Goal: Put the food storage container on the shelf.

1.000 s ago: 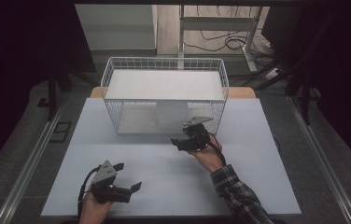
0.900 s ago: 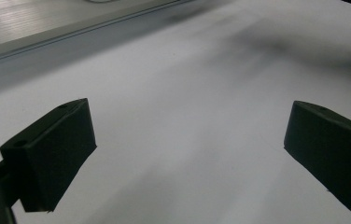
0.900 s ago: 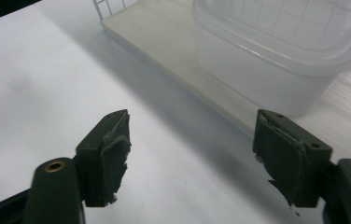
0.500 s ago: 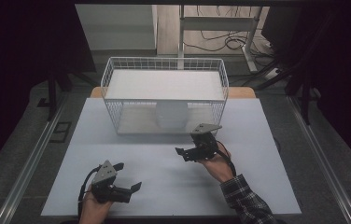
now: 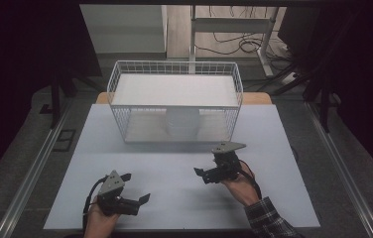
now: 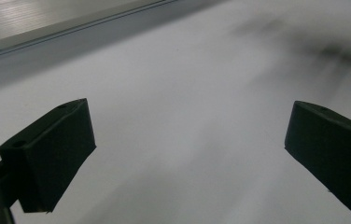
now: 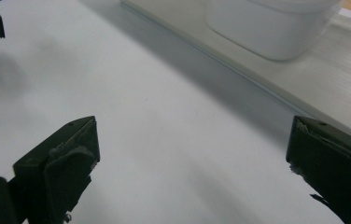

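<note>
Two grippers rest low over the white table [image 5: 125,163], and neither has anything between its jaws. The right gripper [image 5: 205,175], at about five o'clock from the table's middle, has just been spreading its jaws; in the right gripper view they stand wide apart with bare tabletop between them. It sits apart from the wire basket [image 5: 120,79] at twelve o'clock, with its jaws turned toward nine o'clock.

Under the basket stands a white stack [image 5: 182,121], probably bowls or cups, though the wire mesh and the dim light make it hard to be sure. It lies at roughly eleven o'clock from the right gripper and shows large and rounded at the top of the right gripper view [image 7: 267,28]. Judging by how things lie, the stack looks set down where it belongs, and the wide jaws fit a release rather than a reach.

The left gripper [image 5: 143,193], at seven o'clock near the table's front edge, is likewise released, jaws wide over bare surface in the left gripper view. It appears parked there simply to stay out of the working hand's way.
</note>
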A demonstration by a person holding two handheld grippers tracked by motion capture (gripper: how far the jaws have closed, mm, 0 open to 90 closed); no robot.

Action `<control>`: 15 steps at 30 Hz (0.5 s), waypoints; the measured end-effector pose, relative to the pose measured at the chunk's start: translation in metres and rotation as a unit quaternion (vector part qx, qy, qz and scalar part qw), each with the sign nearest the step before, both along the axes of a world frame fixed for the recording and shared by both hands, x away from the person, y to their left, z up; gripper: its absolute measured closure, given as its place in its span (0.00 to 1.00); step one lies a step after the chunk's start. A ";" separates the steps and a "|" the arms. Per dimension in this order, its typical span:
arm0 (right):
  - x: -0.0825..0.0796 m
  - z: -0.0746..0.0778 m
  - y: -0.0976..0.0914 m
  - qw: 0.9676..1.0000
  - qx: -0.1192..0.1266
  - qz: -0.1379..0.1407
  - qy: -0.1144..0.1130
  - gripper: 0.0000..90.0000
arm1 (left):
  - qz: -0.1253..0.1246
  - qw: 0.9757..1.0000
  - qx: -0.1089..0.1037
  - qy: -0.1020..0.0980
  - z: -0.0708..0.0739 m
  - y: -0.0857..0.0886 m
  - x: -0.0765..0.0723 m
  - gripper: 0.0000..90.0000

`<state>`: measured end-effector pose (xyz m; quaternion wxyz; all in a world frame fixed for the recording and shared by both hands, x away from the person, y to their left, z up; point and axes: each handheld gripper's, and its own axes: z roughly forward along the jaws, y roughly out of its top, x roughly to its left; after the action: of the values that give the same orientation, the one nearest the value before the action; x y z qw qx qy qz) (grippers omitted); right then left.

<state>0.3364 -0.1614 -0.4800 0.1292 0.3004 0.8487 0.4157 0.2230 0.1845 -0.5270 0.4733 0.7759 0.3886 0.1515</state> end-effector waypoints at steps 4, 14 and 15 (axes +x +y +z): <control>-0.009 0.001 -0.009 1.000 0.003 0.000 0.000 0.02 | 0.000 1.000 0.002 0.001 0.000 0.000 0.000 0.01; -0.025 0.002 -0.024 1.000 0.004 -0.003 0.002 0.01 | 0.002 1.000 0.005 0.005 -0.001 0.000 0.000 0.01; -0.027 0.001 -0.026 1.000 0.004 -0.004 0.002 0.01 | 0.002 1.000 0.005 0.006 -0.001 0.000 0.001 0.01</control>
<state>0.3096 -0.1870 -0.4787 0.1278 0.3047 0.8462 0.4181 0.2235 0.1844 -0.5277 0.4668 0.7785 0.3919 0.1499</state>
